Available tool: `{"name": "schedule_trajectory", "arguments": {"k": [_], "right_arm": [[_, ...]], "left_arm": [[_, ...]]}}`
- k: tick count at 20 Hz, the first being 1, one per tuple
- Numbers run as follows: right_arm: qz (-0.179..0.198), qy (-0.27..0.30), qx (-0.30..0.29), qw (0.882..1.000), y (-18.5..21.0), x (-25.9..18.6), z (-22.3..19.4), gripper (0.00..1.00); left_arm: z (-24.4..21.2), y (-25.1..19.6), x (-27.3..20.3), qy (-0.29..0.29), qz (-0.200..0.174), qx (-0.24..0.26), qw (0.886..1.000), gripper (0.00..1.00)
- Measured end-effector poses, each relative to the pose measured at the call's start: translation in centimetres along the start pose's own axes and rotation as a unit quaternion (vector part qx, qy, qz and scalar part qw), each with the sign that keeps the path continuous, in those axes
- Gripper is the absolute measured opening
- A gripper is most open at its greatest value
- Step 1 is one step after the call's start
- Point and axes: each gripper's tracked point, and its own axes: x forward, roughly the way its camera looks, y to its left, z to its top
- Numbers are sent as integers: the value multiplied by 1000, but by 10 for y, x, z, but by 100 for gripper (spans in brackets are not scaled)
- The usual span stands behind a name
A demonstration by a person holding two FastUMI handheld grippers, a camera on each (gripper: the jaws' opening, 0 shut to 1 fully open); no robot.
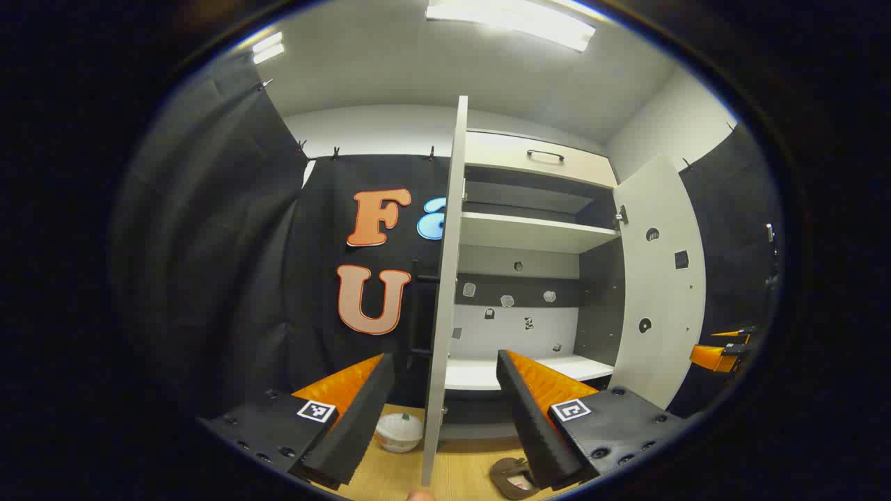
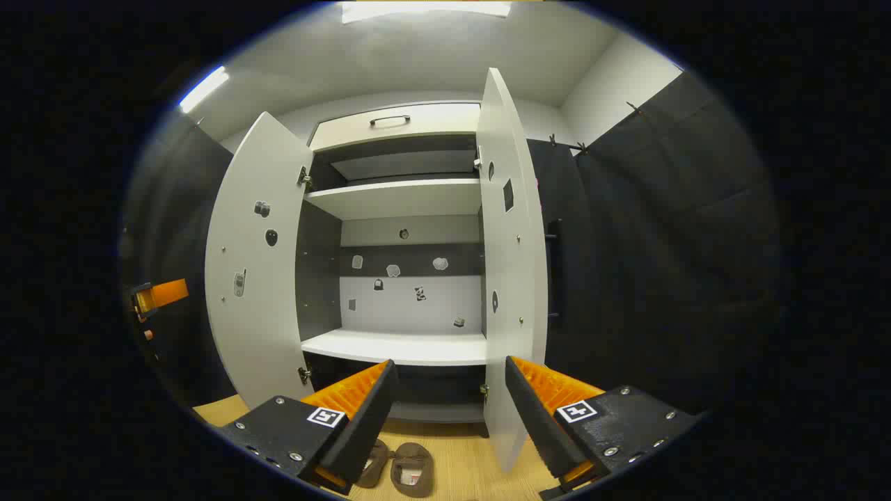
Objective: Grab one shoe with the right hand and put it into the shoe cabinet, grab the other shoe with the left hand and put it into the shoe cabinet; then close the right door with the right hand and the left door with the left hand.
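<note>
Two brown shoes (image 2: pixel 411 470) (image 2: pixel 372 463) lie side by side on the wooden floor in front of the white shoe cabinet (image 2: pixel 397 346), just below my right gripper (image 2: pixel 449 410), which is open and holds nothing. Both cabinet doors stand open: the left door (image 2: pixel 254 264) and the right door (image 2: pixel 508 264). In the left gripper view one shoe (image 1: pixel 511 476) peeks out under my open left gripper (image 1: pixel 445 410). The left door (image 1: pixel 445 278) appears edge-on straight ahead of it, and the right door (image 1: pixel 661 278) swings out at the right. The cabinet's lower shelf (image 1: pixel 480 372) is bare.
A small white round object (image 1: pixel 399 431) sits on the floor left of the left door. The right gripper (image 1: pixel 724 351) shows at the far right of the left gripper view. The left gripper (image 2: pixel 160 296) shows at the left edge of the right gripper view. Black cloth walls flank the cabinet.
</note>
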Motion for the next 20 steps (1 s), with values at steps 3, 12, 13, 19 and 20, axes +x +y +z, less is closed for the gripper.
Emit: {"name": "schedule_trajectory", "arguments": {"k": [3, 12, 13, 19, 20], "right_arm": [[1, -1, -5, 1000, -1, 1, 3, 94], [6, 1, 7, 1000, 0, 7, 12, 94], [8, 2, 9, 1000, 2, 7, 11, 94], [25, 11, 1, 1000, 17, 11, 5, 94], [27, 14, 0, 1000, 19, 12, 3, 94]], "left_arm": [[6, -5, 3, -4, -3, 6, 1000, 96], [10, -14, 8, -4, -16, 11, 1000, 96], [9, -16, 8, -2, -18, 12, 1000, 96], [10, -13, 8, -4, -20, 6, 1000, 96], [10, -14, 8, -4, -21, 5, 1000, 96]]}}
